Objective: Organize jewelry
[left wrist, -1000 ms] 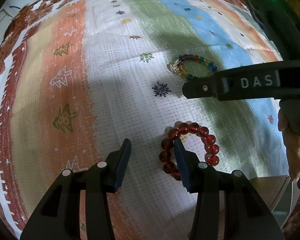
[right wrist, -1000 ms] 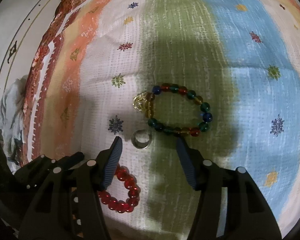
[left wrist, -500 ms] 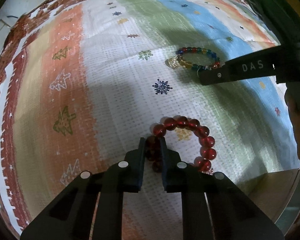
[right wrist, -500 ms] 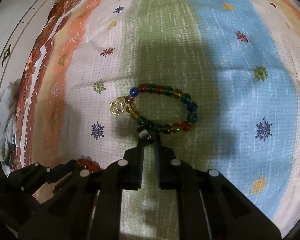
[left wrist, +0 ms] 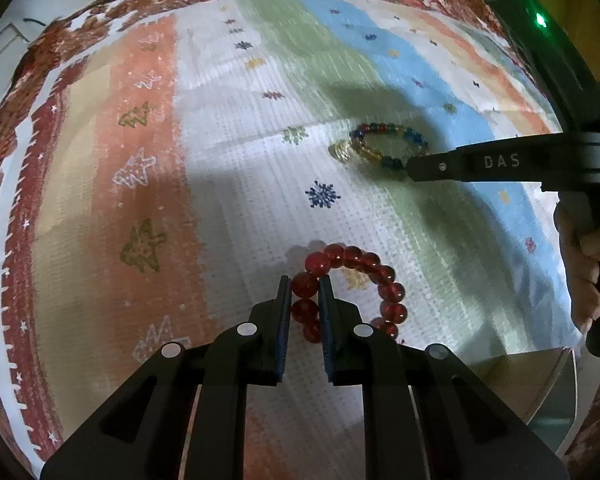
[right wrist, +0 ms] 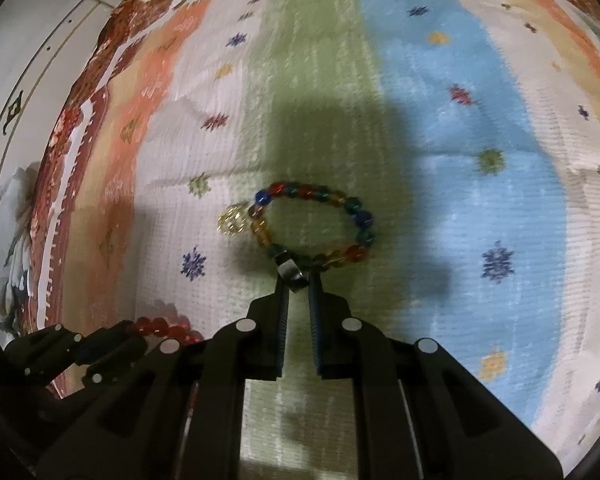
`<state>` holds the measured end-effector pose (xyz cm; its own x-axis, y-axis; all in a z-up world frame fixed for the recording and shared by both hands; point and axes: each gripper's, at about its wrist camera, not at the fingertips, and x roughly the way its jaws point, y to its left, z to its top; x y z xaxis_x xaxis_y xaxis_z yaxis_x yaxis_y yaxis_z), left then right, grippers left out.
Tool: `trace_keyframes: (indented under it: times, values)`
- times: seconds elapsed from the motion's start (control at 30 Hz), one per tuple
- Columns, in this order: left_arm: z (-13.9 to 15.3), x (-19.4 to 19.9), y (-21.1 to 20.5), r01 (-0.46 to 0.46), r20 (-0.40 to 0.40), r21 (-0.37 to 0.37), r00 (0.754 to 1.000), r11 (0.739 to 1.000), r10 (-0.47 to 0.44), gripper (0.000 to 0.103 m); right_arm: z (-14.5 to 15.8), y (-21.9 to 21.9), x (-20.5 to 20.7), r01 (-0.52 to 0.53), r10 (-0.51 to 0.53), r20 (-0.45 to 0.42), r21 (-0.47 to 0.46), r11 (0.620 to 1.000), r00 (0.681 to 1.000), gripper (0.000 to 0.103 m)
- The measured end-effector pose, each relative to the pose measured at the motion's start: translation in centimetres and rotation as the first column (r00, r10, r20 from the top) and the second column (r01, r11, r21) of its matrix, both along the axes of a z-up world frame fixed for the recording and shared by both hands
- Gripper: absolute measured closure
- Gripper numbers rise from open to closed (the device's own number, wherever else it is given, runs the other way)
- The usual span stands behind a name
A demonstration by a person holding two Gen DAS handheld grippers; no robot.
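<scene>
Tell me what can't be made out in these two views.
- Red bracelet: left view, its near beads are hidden behind the left gripper; right view shows only a few beads.
- Ring: right view, partly covered by the right gripper.
- Colorful bracelet: left view, one end is behind the right gripper's finger.

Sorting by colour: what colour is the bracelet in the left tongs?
Red bracelet, clearest in left wrist view.
</scene>
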<state>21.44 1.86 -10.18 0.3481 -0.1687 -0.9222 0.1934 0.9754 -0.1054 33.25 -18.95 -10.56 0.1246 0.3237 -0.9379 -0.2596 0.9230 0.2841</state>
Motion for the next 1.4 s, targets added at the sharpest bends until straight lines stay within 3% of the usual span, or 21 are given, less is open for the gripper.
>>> trace_keyframes:
  times: [0.73, 0.93, 1.4]
  values:
    - [3.9, -2.4, 0.2, -0.023, 0.084, -0.091, 0.996, 0.996, 0.031, 0.09, 3.8, -2.4, -3.9, 0.005, -0.006, 0.064, 0.012, 1.0, 0.998, 0.092]
    - [5.3, -3.4, -0.3, -0.008, 0.122, -0.097, 0.992, 0.995, 0.02, 0.09, 5.8, -2.7, -5.9, -0.032, 0.039, 0.148, -0.053, 0.998, 0.988, 0.092]
    - [6.5, -4.7, -0.6, 0.003, 0.154, -0.111, 0.988, 0.994, 0.015, 0.09, 8.4, -2.9, -9.4, -0.088, 0.103, 0.226, -0.079, 0.993, 0.969, 0.092]
